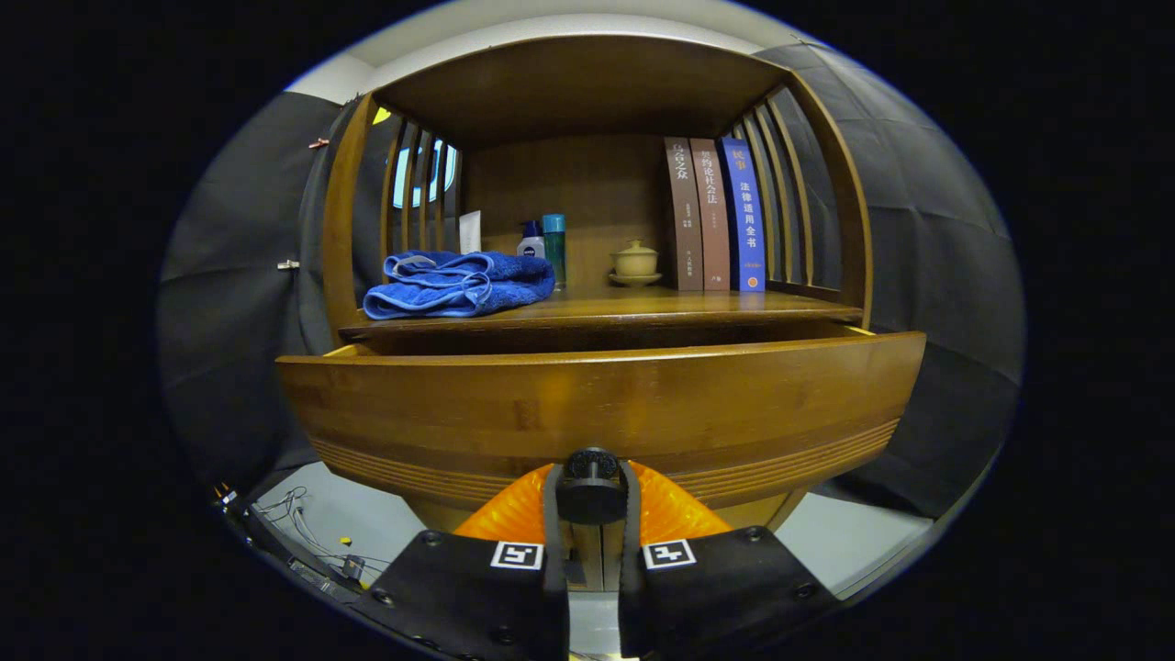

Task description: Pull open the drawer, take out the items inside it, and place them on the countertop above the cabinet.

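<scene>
The wooden drawer point(601, 404) stands pulled part way out of the cabinet, its front panel close ahead of me. A round black knob point(592, 487) sits low on that panel. My gripper point(592, 500) is shut on the knob, one orange finger point(514, 514) on each side of it. The inside of the drawer is hidden behind its front panel. Above the drawer lies the wooden countertop point(643, 308), with a folded blue towel point(459, 283) on its left part.
On the countertop stand two small bottles point(543, 243), a lidded cream cup on a saucer point(634, 263) and three upright books point(716, 216) at the right. Slatted wooden sides and a top board enclose the shelf. Cables point(303, 532) lie on the floor at the lower left.
</scene>
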### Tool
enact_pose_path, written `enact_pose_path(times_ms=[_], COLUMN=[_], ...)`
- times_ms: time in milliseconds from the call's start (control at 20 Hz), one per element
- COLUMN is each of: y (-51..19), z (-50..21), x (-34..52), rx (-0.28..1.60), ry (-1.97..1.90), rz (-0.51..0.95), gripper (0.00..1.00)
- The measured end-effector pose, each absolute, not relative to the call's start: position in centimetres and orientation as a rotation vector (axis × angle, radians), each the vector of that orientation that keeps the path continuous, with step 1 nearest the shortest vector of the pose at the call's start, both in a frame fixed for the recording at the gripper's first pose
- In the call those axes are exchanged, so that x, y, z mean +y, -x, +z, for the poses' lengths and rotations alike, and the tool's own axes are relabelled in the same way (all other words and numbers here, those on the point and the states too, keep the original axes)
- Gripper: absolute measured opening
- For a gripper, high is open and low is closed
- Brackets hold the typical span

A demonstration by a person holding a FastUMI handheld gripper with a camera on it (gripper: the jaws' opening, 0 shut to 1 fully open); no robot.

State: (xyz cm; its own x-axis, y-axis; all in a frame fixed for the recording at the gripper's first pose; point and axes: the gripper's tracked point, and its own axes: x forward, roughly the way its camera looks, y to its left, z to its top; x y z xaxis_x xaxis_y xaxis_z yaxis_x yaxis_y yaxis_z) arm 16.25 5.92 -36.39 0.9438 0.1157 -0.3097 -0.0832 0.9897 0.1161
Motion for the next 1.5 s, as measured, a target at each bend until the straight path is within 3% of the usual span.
enact_pose_path(times_ms=[400,700,750,950,1250,1500], y=[-9.8,-9.1,-9.0,-7.4,-5.0,-8.8], z=[-36.1,-36.5,-36.7,-35.4,-27.6,-18.4], x=[5.3,5.2,5.4,5.1,2.6,2.3], rx=[0.332,0.333,0.35,0.381,0.404,0.416], ry=[-0.121,-0.1,-0.093,-0.1,-0.037,-0.03], rz=[0.106,0.094,0.101,0.128,0.177,0.272], gripper=[0.25,0.25,0.32,0.97,1.0,0.99])
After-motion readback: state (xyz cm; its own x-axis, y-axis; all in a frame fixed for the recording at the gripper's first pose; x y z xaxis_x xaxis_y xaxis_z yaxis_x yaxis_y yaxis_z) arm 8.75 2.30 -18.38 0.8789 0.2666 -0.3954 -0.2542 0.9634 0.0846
